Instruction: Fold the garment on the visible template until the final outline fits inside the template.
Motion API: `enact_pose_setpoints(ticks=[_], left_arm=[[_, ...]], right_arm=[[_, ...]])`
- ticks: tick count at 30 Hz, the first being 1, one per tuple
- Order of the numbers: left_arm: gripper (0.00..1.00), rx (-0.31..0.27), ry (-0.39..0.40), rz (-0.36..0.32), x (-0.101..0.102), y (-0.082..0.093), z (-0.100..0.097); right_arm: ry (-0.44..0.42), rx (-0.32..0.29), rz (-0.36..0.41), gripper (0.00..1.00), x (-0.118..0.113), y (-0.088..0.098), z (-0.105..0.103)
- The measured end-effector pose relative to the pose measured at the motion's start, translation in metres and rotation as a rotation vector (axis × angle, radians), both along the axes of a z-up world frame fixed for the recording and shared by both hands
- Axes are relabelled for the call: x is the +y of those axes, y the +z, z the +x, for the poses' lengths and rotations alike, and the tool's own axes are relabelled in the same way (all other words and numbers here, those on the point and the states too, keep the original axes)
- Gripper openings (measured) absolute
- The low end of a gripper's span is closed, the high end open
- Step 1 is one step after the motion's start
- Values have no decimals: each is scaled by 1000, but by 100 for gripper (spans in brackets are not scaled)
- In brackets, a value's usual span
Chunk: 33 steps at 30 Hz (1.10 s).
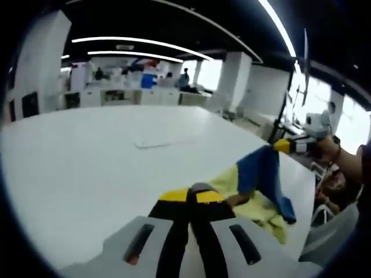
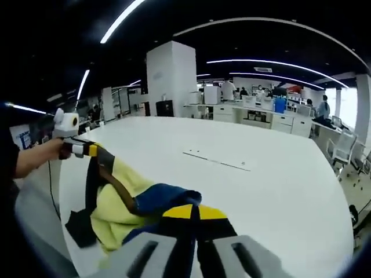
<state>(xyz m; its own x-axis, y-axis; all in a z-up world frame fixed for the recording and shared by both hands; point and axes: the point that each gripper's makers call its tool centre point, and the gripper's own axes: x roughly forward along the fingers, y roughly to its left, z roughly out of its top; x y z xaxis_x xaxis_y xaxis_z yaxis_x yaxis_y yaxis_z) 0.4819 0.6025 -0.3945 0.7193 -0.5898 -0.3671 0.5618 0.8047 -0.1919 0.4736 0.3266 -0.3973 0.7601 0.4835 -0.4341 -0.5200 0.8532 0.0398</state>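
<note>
Looking along my left gripper [image 1: 196, 196], I see its two black jaws with yellow tips pressed close together, pinching an edge of the garment [image 1: 259, 191]; the garment is yellow and blue, and it lies bunched on the big white table [image 1: 87, 168] near the right edge; farther right, my right gripper [image 1: 285, 146] holds up a blue part of the cloth, and a hand [image 1: 326, 149] is behind it; a thin outline [image 1: 159, 142] shows on the table top, well apart from the cloth, and I cannot tell what it is; desks and people stand far back in the room.

From my right gripper view, going left to right, the hand [image 2: 49, 149] holds my left gripper [image 2: 93, 152], which lifts a dark strip of the cloth; the yellow and blue garment [image 2: 124, 202] sags between the two grippers, close to the table [image 2: 278, 197] edge; my right gripper [image 2: 194, 213] has its jaws closed tight on the blue part; a faint line [image 2: 217, 159] sits farther out on the table.
</note>
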Motion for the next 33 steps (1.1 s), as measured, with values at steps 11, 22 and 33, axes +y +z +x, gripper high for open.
enact_pose_setpoints(ticks=[11, 22, 33], left_arm=[[0, -33, -12, -2, 4, 20, 34], [0, -27, -70, 10, -10, 6, 80], [0, 48, -39, -70, -23, -25, 127]], right_arm=[[-76, -24, -47, 0, -29, 7, 11], [-129, -81, -131, 0, -49, 12, 45], [-198, -74, -177, 0, -69, -14, 93]])
